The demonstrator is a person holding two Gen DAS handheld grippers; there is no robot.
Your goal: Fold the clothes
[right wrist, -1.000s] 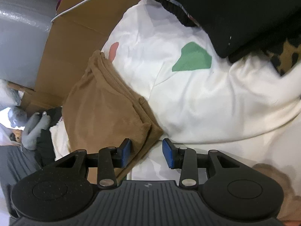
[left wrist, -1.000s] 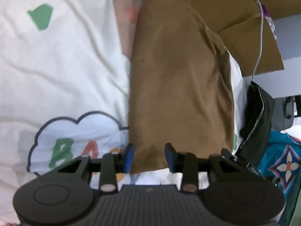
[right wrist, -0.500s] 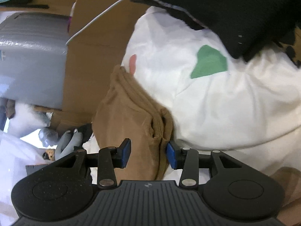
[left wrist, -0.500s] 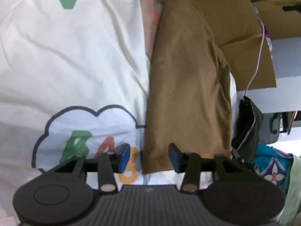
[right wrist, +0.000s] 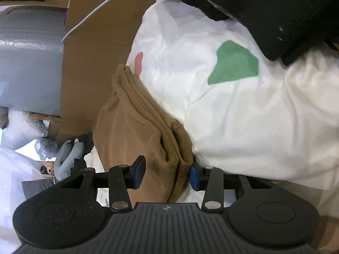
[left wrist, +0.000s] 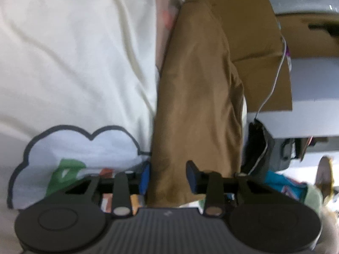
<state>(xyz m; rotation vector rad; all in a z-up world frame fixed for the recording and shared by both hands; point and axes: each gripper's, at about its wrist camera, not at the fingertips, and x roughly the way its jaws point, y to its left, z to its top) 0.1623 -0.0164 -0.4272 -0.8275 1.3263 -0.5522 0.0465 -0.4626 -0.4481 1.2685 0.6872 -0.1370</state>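
Brown folded garment [left wrist: 197, 97] on the white printed sheet [left wrist: 74, 74]: left tool [left wrist: 168, 177] and right tool [right wrist: 166, 172] straddle its near corners unclenched; next, pinch both.

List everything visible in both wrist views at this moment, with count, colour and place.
folded garment: one, brown, on the white sheet, its near end between both tools' fingers
sheet: one, white with green, red and cloud prints, under the garment
cardboard: brown, flattened pieces beyond the garment
cable: one, white, across the cardboard
dark fabric: black, top right of the right wrist view
bag: one, black, beside the garment's far edge
patterned cloth: teal, lower right of the left wrist view
grey box: one, left of the right wrist view
left tool: one, black with blue pads, open around the garment
right tool: one, same build, open around the folded corner
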